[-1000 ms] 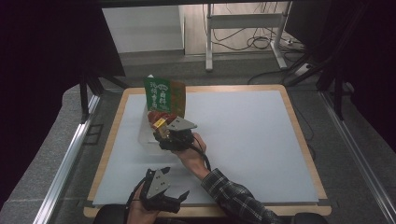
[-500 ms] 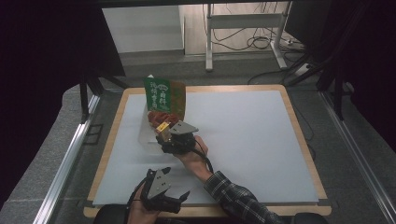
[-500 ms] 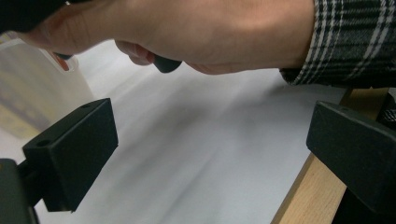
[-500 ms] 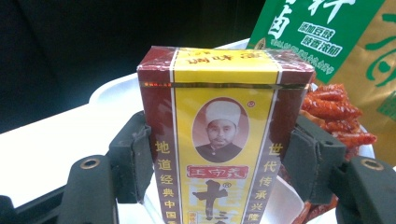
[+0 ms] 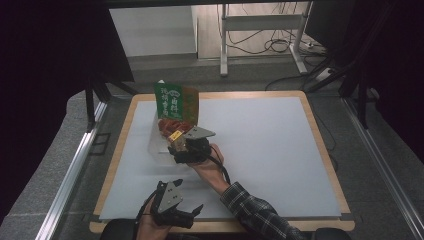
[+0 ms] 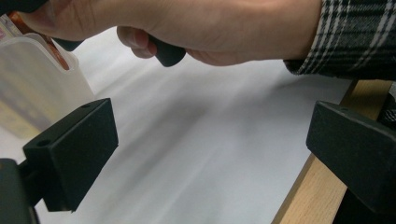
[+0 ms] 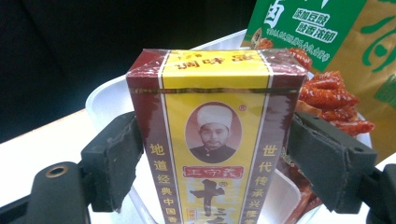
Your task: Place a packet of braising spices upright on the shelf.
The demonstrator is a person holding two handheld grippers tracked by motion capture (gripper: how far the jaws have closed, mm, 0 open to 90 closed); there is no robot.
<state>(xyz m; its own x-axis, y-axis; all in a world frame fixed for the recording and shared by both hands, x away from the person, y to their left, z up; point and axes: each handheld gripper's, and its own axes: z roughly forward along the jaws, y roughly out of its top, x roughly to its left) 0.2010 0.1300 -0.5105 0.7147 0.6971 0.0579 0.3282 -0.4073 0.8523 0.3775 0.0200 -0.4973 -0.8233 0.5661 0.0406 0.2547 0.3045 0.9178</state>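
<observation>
High view: white mat [image 5: 260, 150] is lying on a wood-edged table [image 5: 325, 150]; the mat's right half and far right corner are lying open, with all items crowding the left-centre.
Right gripper [image 5: 186, 148]: hovering at the clear plastic tub [image 5: 157, 145] near the mat's left edge; jaws have just been opening.
Right gripper view: spice box [image 7: 215, 140] is standing upright between the jaws, over the tub; the left pad is sitting at the box's side, the right pad is showing a slight gap; cannot tell if any grip remains.
Left gripper [image 5: 172, 207]: resting at the table's near edge, jaws spread wide, holding nothing.
Box writing: maroon and yellow, Chinese characters, a round portrait, large "十三".
Green packet [image 5: 175, 102]: standing behind the tub, carrying white Chinese print.
Red snacks [image 7: 336, 100]: lying in the tub.
</observation>
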